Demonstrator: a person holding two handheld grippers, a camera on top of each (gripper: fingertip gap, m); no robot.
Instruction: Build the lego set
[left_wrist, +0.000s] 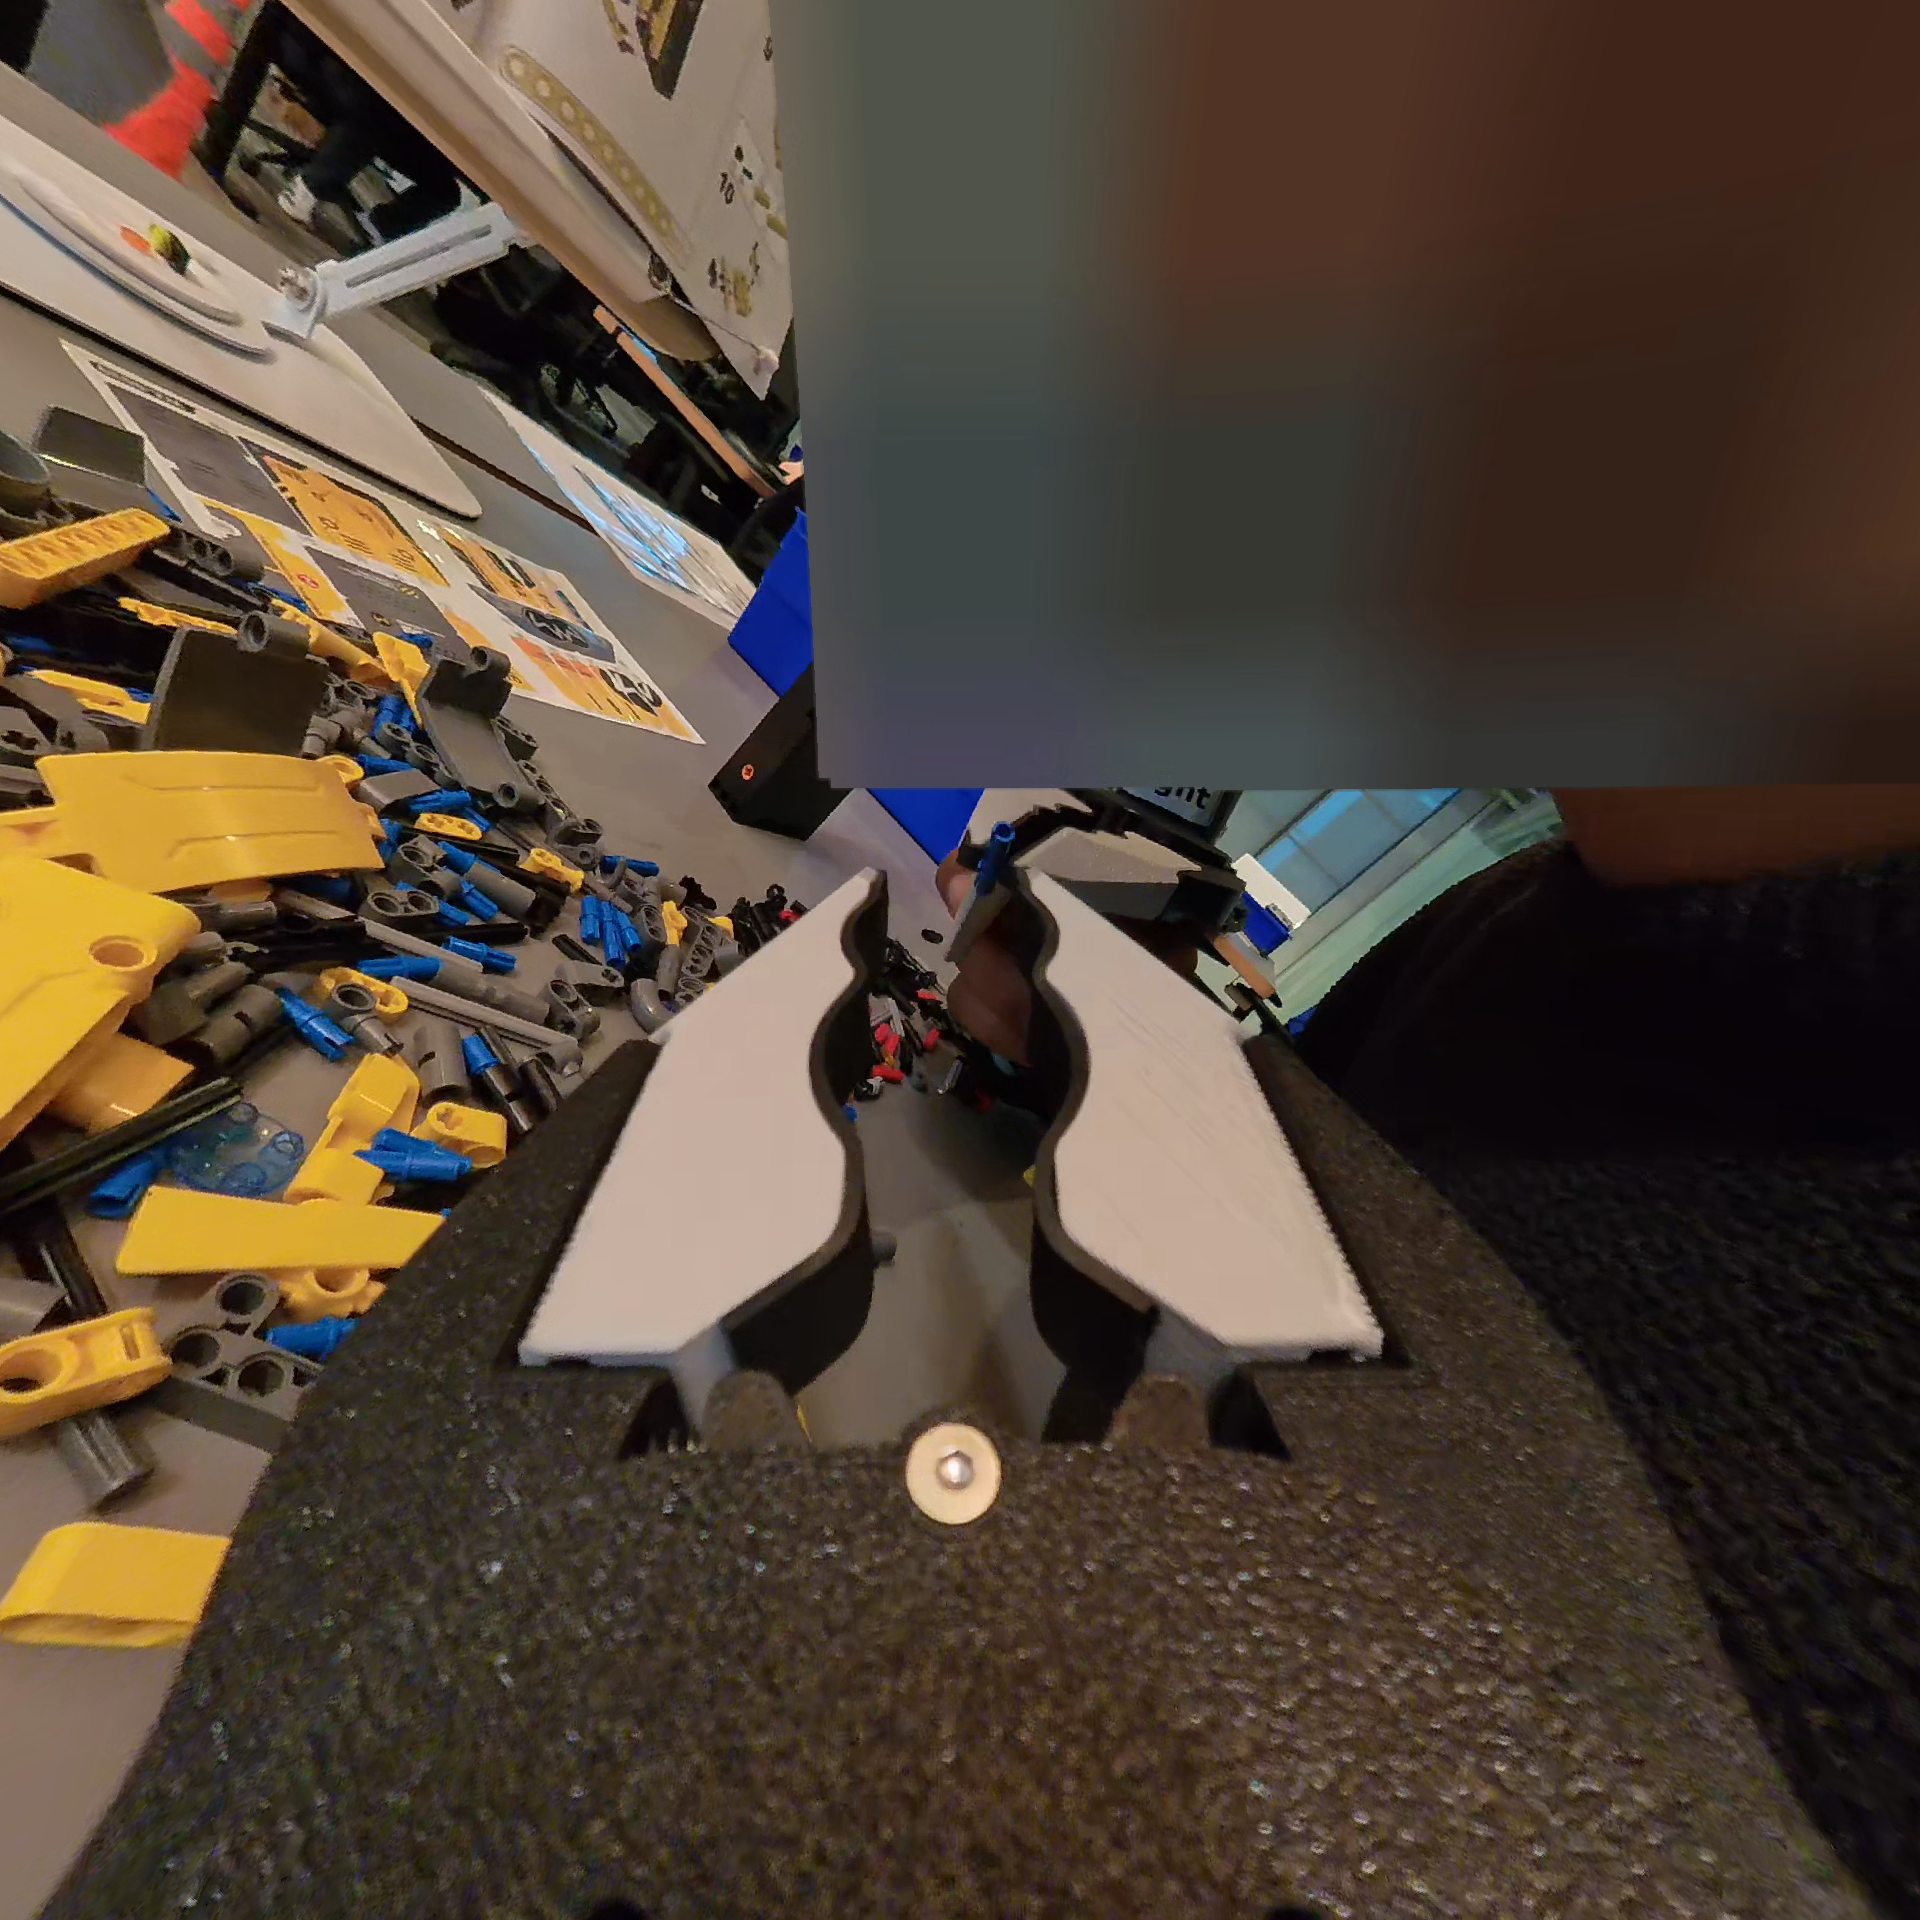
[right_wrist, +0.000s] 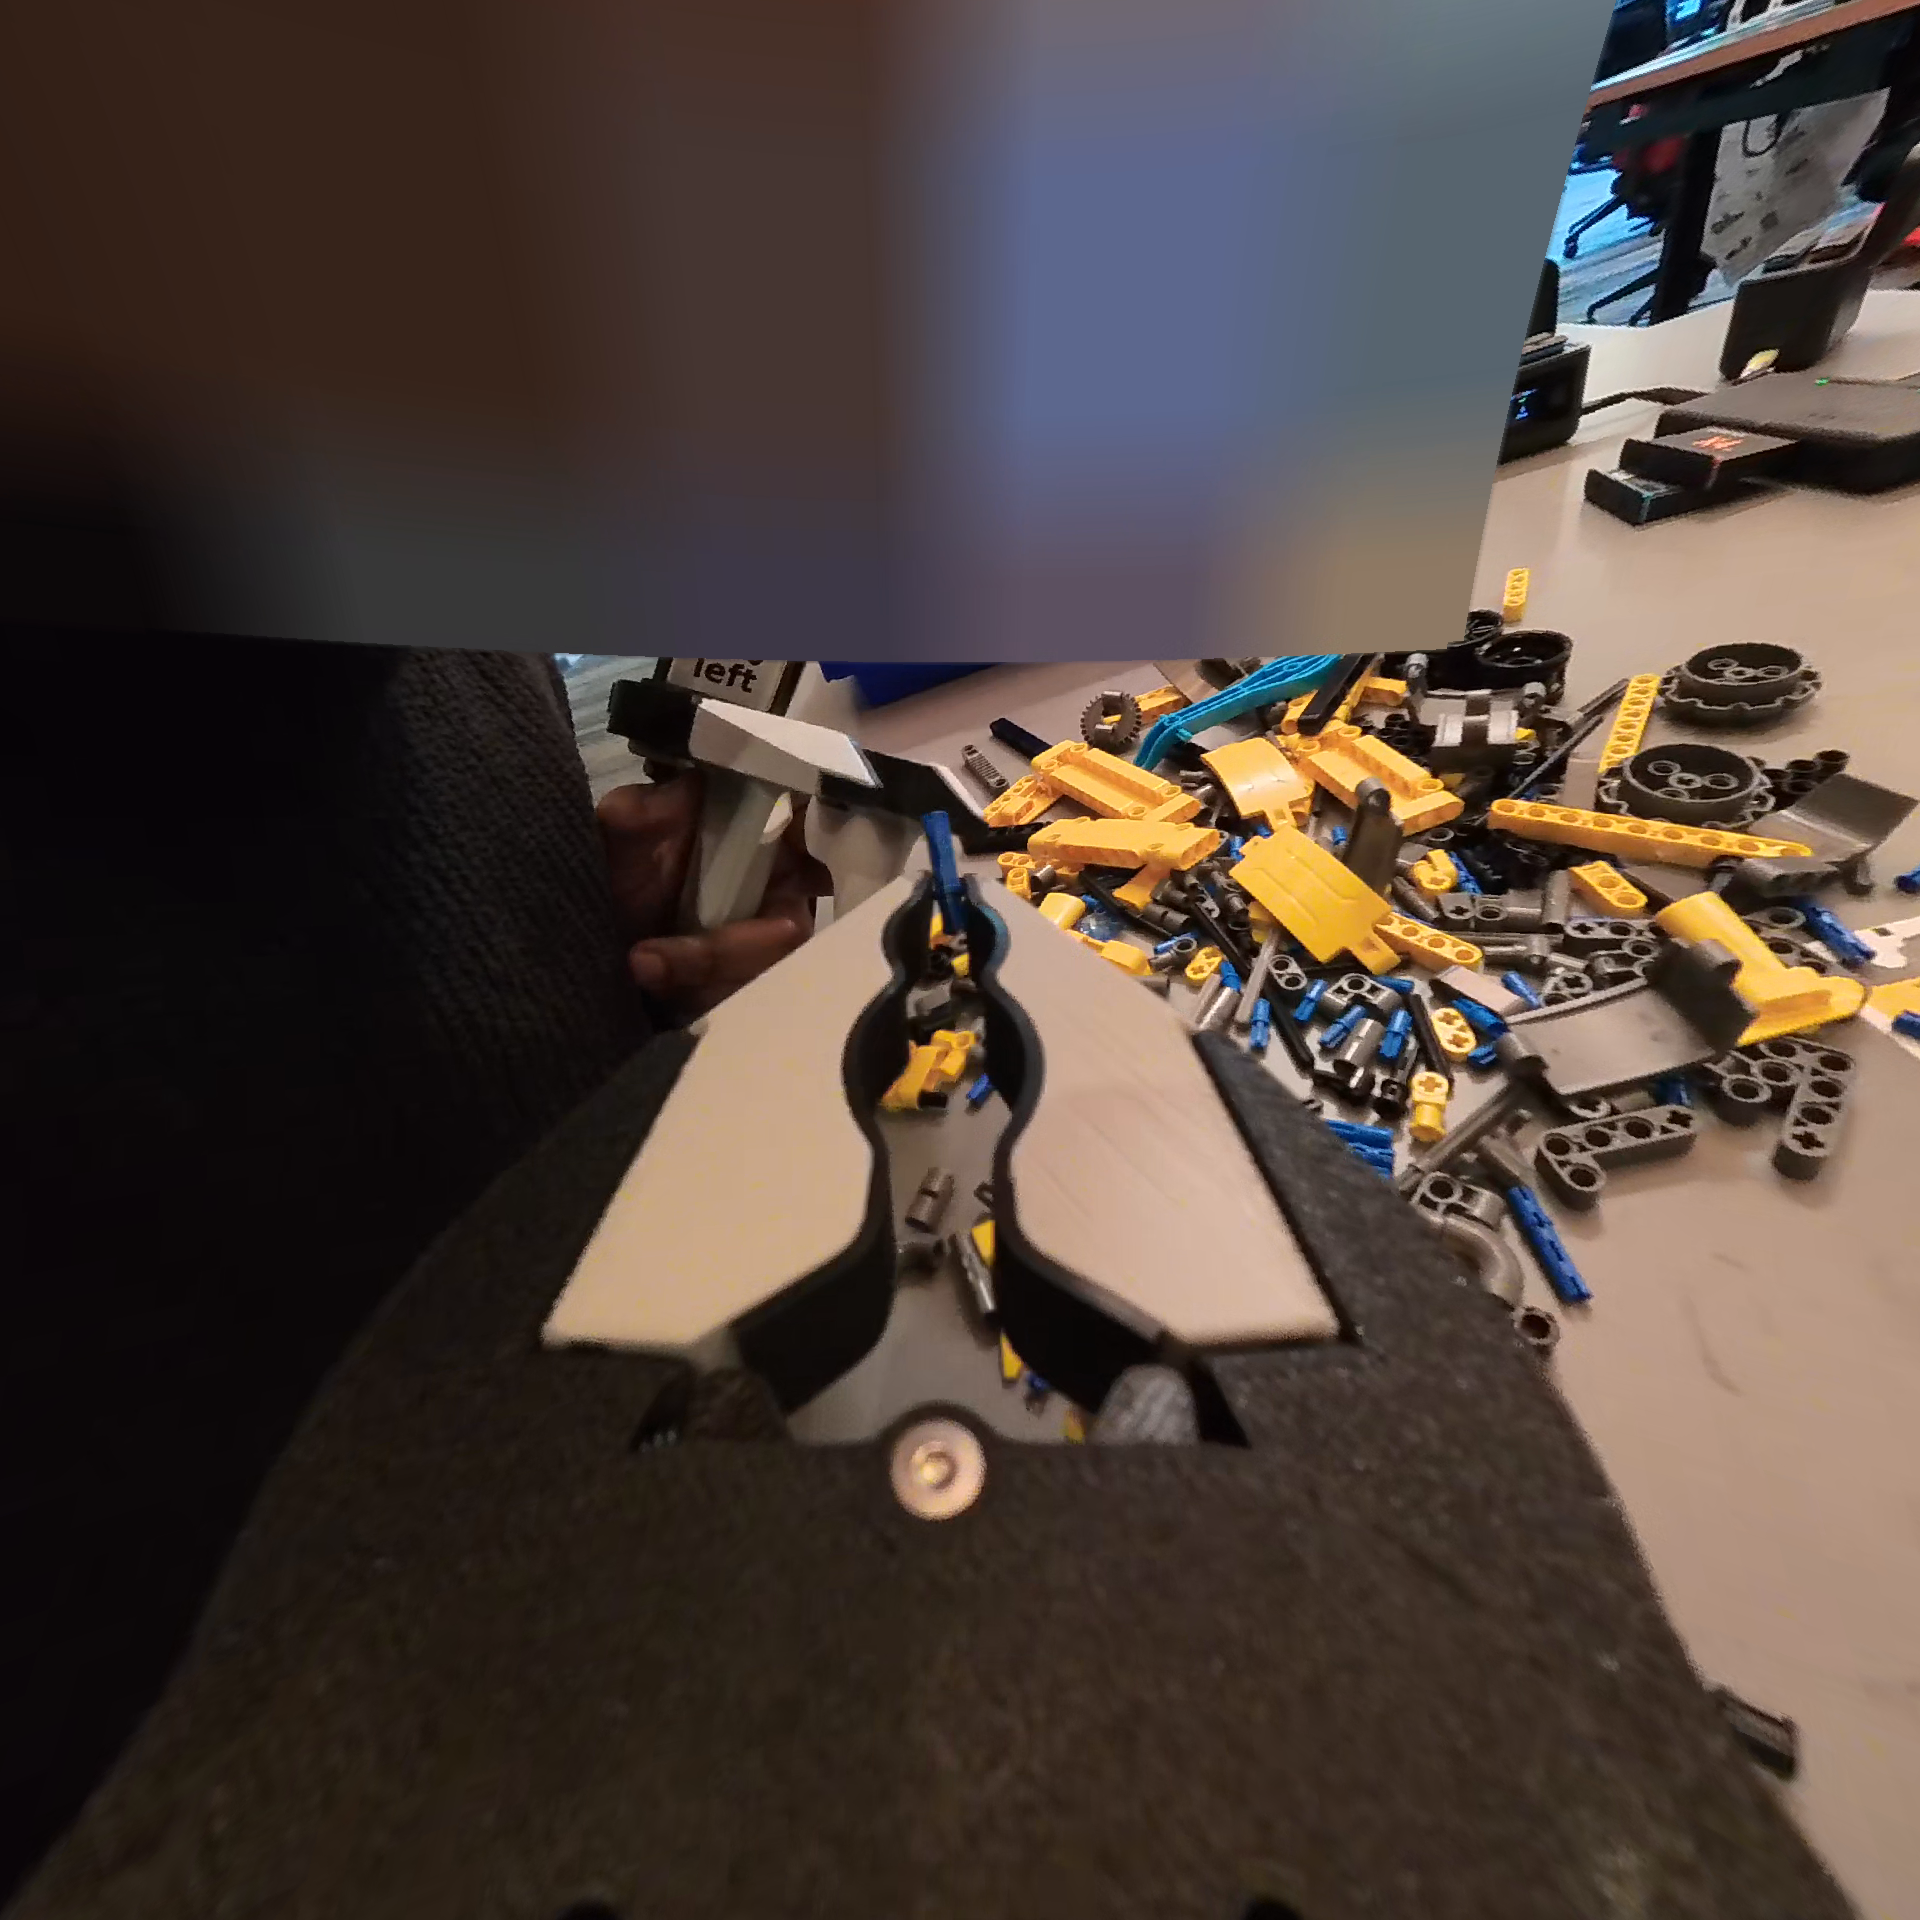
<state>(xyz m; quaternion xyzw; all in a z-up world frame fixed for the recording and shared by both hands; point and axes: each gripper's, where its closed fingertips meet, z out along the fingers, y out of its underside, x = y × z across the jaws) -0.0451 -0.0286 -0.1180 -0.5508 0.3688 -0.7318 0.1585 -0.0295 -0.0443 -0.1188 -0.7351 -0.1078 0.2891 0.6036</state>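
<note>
Grey table (right_wrist: 1714, 1403): carries a heap of yellow, grey and blue building pieces (right_wrist: 1351, 935), spread from 12 to 3 o'clock in the right wrist view and from 8 to 10 o'clock in the left wrist view. Printed sheets (left_wrist: 436, 582) lie at 10 o'clock beyond the heap. Left gripper (left_wrist: 956, 894): fingers parted, nothing between them. Right gripper (right_wrist: 948, 894): tips clenched on a blue pin (right_wrist: 940, 857), raised above the table, near the other tool's tips.
</note>
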